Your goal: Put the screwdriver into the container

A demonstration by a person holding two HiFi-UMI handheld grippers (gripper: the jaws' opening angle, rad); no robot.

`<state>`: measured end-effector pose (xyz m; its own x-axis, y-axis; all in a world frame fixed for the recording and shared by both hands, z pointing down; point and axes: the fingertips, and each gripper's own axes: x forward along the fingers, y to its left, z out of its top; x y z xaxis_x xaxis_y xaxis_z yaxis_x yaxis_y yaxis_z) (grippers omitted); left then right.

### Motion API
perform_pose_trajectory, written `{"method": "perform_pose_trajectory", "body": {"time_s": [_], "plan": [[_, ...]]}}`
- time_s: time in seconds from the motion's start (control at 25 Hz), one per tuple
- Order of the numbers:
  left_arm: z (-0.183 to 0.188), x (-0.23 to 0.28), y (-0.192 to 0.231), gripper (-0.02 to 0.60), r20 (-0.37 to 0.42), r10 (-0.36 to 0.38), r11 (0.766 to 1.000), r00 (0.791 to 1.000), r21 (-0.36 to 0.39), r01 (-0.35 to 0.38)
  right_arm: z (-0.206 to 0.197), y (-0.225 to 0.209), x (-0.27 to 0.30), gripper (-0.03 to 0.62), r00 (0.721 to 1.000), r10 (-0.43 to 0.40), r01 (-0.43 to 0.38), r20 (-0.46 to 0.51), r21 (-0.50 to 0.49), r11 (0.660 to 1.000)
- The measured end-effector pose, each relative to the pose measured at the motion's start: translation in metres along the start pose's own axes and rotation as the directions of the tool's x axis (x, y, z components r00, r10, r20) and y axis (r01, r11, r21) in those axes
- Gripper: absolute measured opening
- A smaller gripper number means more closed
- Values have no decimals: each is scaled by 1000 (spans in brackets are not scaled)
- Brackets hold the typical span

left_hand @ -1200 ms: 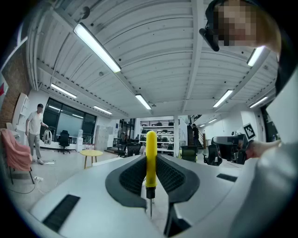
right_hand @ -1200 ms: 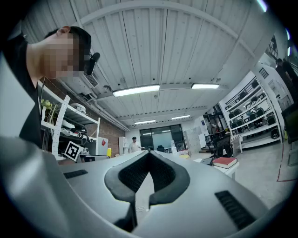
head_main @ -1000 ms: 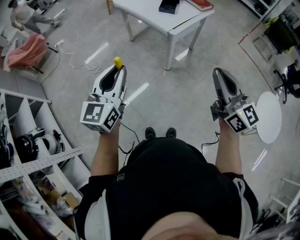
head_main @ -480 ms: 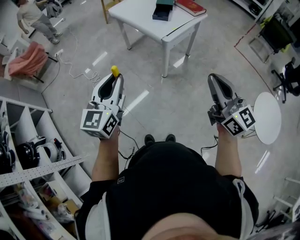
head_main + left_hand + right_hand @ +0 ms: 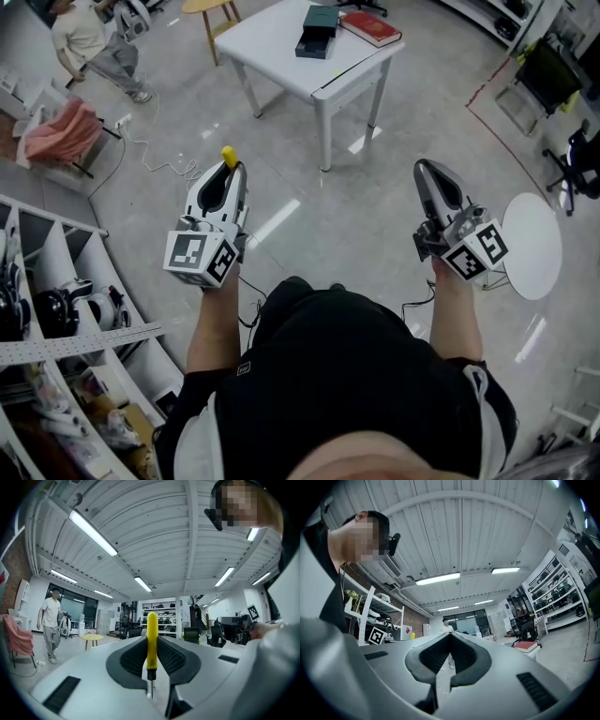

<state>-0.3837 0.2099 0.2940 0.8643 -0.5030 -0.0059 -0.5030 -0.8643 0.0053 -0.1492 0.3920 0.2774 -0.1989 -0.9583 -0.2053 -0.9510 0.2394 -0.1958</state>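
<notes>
My left gripper (image 5: pixel 227 169) is shut on a yellow-handled screwdriver (image 5: pixel 228 156), whose handle tip sticks out past the jaws. In the left gripper view the screwdriver (image 5: pixel 152 644) stands upright between the closed pads, metal shaft pointing down toward the camera. My right gripper (image 5: pixel 429 171) is shut with nothing in it; its pads meet at the tip in the right gripper view (image 5: pixel 450 634). A dark container (image 5: pixel 316 28) sits on the white table (image 5: pixel 272 52) ahead, far from both grippers.
A red book (image 5: pixel 370 27) lies beside the container on the table. Shelving with helmets and clutter (image 5: pixel 56 300) runs along my left. A round white stool (image 5: pixel 532 246) is at right, black chairs (image 5: pixel 572 159) beyond. A person (image 5: pixel 89 42) walks at far left; cables lie on the floor.
The view has advanced toward the white table, which now sits lower and fuller in the frame. Both grippers keep their hold and pose; the person at far left has walked further in.
</notes>
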Motion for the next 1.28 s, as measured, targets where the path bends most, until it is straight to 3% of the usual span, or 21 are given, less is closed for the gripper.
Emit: {"method": "perform_pose_trajectory", "body": {"time_s": [0.72, 0.96, 1.28], "plan": [[-11, 43, -3, 75, 2, -28, 999, 1000, -23, 28, -8, -33, -3, 29, 1000, -26, 26, -14, 37, 999], [-17, 75, 29, 75, 5, -35, 999, 999, -36, 35, -15, -53, 35, 29, 999, -34, 36, -34, 36, 999], [-25, 134, 107, 74, 2, -29, 998, 1000, -58, 29, -33, -87, 131, 29, 997, -24, 26, -70, 40, 999]]}}
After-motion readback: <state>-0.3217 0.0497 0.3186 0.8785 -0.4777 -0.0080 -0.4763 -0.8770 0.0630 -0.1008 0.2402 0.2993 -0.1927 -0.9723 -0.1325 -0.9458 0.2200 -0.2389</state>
